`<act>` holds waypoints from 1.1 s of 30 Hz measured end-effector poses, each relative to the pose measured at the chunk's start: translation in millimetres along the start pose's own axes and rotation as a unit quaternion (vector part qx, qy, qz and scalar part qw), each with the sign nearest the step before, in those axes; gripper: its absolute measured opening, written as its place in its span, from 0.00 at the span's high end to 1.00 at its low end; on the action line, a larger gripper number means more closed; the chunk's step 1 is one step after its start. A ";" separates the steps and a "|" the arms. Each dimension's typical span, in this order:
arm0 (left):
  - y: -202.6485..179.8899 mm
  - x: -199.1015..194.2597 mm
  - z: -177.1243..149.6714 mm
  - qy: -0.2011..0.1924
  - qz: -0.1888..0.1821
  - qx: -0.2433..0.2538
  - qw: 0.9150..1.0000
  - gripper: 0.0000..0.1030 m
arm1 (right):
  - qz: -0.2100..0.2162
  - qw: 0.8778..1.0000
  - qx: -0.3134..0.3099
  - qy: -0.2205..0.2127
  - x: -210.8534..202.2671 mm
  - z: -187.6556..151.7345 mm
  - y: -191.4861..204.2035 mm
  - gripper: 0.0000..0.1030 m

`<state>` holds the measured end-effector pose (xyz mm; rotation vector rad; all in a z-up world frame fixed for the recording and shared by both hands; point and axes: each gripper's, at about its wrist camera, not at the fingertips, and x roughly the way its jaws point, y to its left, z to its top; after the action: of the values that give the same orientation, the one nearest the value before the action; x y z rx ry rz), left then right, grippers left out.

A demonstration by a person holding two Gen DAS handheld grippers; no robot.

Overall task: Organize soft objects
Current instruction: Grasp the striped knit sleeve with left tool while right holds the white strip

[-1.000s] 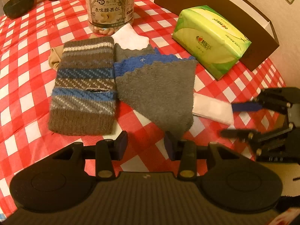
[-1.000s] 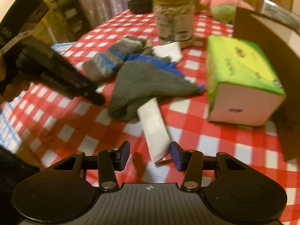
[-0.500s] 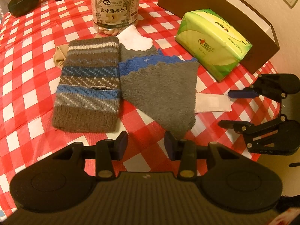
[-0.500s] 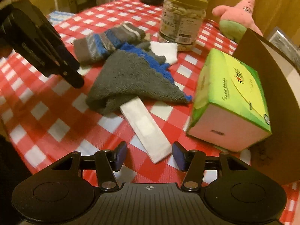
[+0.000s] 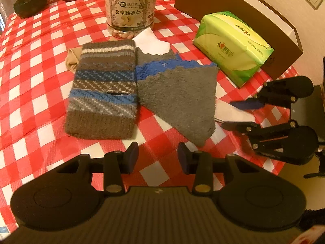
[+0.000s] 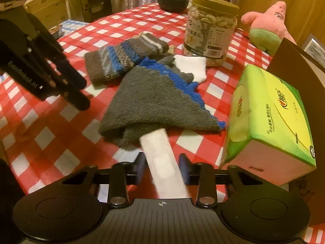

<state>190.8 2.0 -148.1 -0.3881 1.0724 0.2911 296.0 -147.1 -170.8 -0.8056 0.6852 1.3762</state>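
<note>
The right wrist view shows the task only beginning: the right hand-held gripper (image 6: 162, 168), its jaws just closing, straddles the white strip (image 6: 160, 158) poking from under the grey towel (image 6: 154, 99), the pads not visibly pressing, while the striped knit (image 6: 126, 56) lies unsorted on the bench (image 6: 50, 130), and the left hand-held gripper (image 5: 155, 156) hangs open, empty.

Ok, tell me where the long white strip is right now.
In the right wrist view the white strip runs from under the grey fleece cloth to between the right tool's closing fingers, left of the green tissue pack.
</note>
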 end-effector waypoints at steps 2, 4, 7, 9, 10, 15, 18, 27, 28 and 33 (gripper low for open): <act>1.8 -4.2 1.3 -0.005 0.001 0.001 1.000 0.63 | -0.002 1.000 -0.008 0.003 -1.3 -1.2 5.4 0.72; 4.0 -9.3 3.7 -0.012 0.003 0.005 1.000 0.63 | -0.002 1.000 -0.004 0.009 -1.9 -1.1 7.4 0.74; 5.5 -15.0 8.7 -0.026 0.022 0.018 0.999 0.60 | -0.003 1.000 0.019 0.010 -7.3 -0.4 5.4 0.74; 5.9 -15.5 11.6 -0.034 0.042 0.031 0.998 0.57 | -0.005 0.999 0.051 0.005 -14.5 0.1 0.1 0.74; 5.7 -14.4 13.1 -0.038 0.054 0.040 0.997 0.55 | -0.006 0.998 0.070 0.002 -17.7 0.2 -3.1 0.74; 6.3 -3.2 19.3 -0.044 0.093 0.072 0.992 0.46 | -0.004 0.987 0.160 -0.009 -29.3 1.9 -16.1 0.74; 6.1 9.1 23.1 -0.043 0.110 0.092 0.989 0.44 | -0.004 0.976 0.217 -0.015 -32.4 2.8 -21.2 0.74; 6.9 36.2 26.0 -0.047 0.131 0.154 0.978 0.45 | -0.005 0.953 0.301 -0.026 -38.3 5.5 -22.3 0.74; 8.3 35.8 25.4 -0.049 0.126 0.157 0.978 0.50 | -0.007 0.952 0.306 -0.025 -38.0 4.5 -21.5 0.74; 22.1 20.4 23.6 -0.066 0.082 0.161 0.981 0.84 | -0.019 0.941 0.336 -0.022 -40.3 0.1 -18.1 0.74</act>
<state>209.6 33.1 -160.0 0.0104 1.0025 0.2787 310.5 -170.3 -136.1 -0.2378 1.0201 1.0155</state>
